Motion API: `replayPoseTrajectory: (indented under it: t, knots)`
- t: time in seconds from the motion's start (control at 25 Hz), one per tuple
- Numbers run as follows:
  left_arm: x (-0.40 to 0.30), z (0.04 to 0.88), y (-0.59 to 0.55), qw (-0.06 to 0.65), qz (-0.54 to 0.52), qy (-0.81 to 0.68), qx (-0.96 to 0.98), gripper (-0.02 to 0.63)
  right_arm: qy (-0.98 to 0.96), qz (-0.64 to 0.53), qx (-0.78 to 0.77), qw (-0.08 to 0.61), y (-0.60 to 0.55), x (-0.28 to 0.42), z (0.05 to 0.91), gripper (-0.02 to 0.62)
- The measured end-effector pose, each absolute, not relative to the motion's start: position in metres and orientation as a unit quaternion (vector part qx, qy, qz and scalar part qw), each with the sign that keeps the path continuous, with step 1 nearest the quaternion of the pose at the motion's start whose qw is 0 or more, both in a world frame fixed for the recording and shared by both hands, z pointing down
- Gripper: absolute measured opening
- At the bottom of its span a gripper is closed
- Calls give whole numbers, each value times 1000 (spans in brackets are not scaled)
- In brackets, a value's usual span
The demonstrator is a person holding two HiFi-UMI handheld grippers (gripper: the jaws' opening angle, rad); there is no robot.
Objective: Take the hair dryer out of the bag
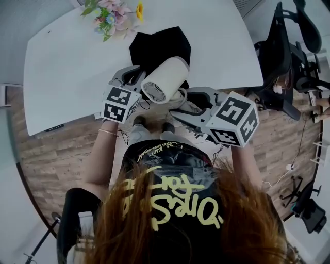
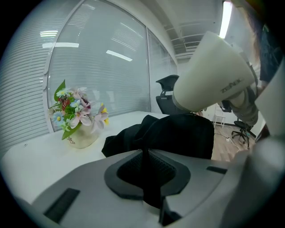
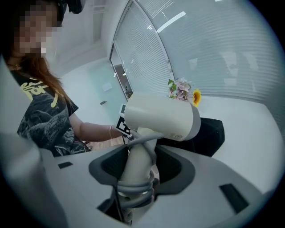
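A cream hair dryer [image 1: 165,80] hangs in the air above the black bag [image 1: 160,47], clear of it, near the white table's front edge. My right gripper [image 1: 181,106] is shut on its handle [image 3: 133,167], which has the grey cord wound round it; the barrel [image 3: 162,118] sits just above the jaws. My left gripper [image 1: 135,78] is shut on a fold of the bag's black fabric [image 2: 147,160]. From the left gripper view the rest of the bag [image 2: 178,133] lies slumped on the table, and the hair dryer [image 2: 213,75] looms at the upper right.
A vase of flowers [image 1: 111,13] stands at the table's far edge, behind the bag and also in the left gripper view [image 2: 78,120]. Black office chairs [image 1: 289,56] stand on the wood floor to the right. The white table [image 1: 67,67] spreads to the left.
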State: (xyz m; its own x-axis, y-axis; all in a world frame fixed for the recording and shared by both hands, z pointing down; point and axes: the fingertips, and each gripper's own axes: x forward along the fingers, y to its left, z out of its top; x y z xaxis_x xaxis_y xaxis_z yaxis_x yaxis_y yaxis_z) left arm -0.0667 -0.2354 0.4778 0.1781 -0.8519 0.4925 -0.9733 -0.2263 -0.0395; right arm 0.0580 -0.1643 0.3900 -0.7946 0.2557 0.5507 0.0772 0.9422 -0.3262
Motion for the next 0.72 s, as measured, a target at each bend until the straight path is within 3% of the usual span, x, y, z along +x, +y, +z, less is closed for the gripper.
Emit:
replayPoseTrajectory:
  t: [0.72]
  knots:
    - [-54, 482, -228, 132, 228, -535, 803, 31, -935, 164, -2, 315, -229, -21, 388, 199]
